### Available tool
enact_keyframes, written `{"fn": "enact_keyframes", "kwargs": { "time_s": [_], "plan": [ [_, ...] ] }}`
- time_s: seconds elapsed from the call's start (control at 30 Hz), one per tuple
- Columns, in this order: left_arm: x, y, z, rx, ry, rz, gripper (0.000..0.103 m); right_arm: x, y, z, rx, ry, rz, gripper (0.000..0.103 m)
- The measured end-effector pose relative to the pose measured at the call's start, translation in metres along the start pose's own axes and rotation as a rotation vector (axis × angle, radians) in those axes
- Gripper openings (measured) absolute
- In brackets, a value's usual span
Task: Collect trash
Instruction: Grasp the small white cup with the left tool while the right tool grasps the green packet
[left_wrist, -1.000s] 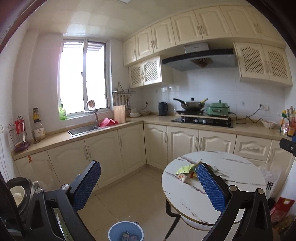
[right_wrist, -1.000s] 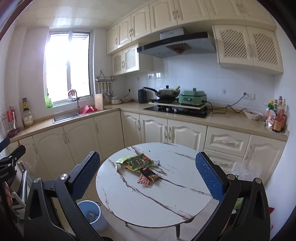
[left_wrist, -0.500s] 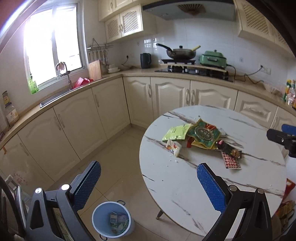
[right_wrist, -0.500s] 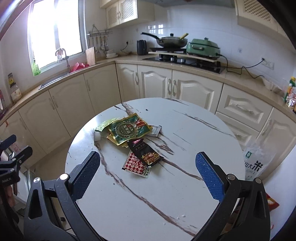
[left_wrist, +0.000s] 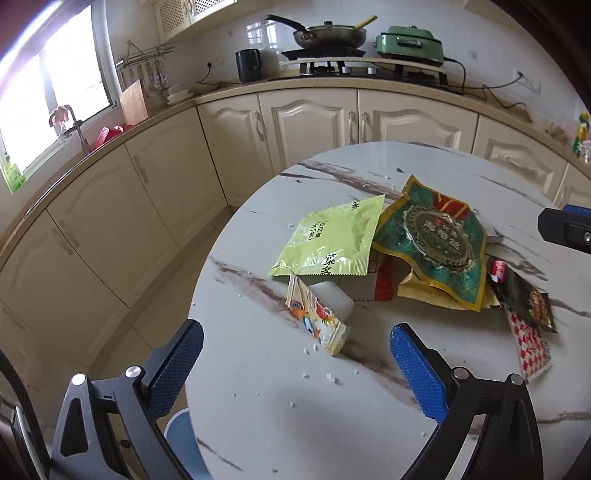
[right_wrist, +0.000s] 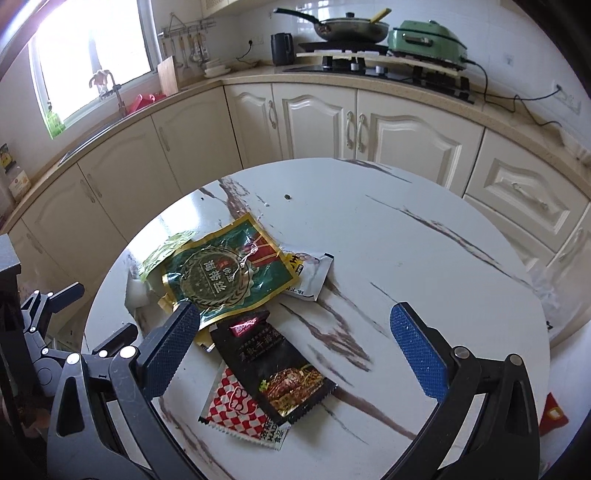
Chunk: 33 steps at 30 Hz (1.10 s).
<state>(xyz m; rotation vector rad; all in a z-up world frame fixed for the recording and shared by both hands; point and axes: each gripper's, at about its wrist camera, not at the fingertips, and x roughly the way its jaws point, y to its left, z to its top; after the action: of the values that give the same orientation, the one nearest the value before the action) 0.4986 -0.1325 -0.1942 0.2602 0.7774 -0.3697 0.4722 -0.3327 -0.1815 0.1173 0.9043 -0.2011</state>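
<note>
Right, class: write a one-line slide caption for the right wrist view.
Open right claw above black snack wrapper in the litter on a round marble table.

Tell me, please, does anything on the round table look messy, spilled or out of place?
Yes. Empty snack wrappers lie in a loose, overlapping heap on the marble table: a green-and-gold bag on top, a black packet over a red-checked one. Small white crumbs are scattered near a torn orange sachet.

I see a white brown-veined marble table (right_wrist: 406, 258), a green-gold pouch (right_wrist: 221, 277), a red-white checkered wrapper (right_wrist: 236, 406) and a lime sachet (left_wrist: 332, 240).
</note>
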Motion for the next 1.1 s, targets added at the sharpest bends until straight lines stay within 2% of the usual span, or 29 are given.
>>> {"fn": "enact_keyframes", "kwargs": {
  "time_s": [0.1,0.13,0.2,0.27,0.33,0.6,0.8,0.9,1.1],
  "plan": [
    [0.019,0.002,0.008,0.007,0.025,-0.042,0.081,0.013,-0.004,0.003,0.004,0.012,0.0,0.103],
    [0.024,0.002,0.009,0.009,0.03,-0.059,0.07,0.017,-0.004,0.004,0.003,0.017,0.0,0.103],
    [0.031,0.008,0.014,-0.005,0.022,-0.109,0.056,0.023,-0.002,0.006,-0.004,0.022,0.006,0.103],
    [0.031,0.016,0.013,-0.019,0.017,-0.159,0.027,0.03,0.002,0.008,-0.006,0.028,0.011,0.103],
    [0.03,0.028,0.011,-0.028,0.009,-0.173,0.022,0.035,0.007,0.01,-0.01,0.029,0.019,0.103],
    [0.004,0.07,-0.018,-0.056,-0.024,-0.255,0.018,0.047,0.05,0.033,-0.024,-0.008,0.098,0.103],
    [-0.02,0.099,-0.045,-0.08,-0.038,-0.292,0.018,0.08,0.087,0.054,-0.035,0.038,0.148,0.103],
    [-0.032,0.11,-0.054,-0.091,-0.044,-0.299,0.018,0.106,0.112,0.058,-0.107,0.09,0.156,0.103],
    [-0.048,0.131,-0.071,-0.105,-0.064,-0.307,0.018,0.133,0.148,0.051,-0.26,0.153,0.106,0.103]
  ]
}}
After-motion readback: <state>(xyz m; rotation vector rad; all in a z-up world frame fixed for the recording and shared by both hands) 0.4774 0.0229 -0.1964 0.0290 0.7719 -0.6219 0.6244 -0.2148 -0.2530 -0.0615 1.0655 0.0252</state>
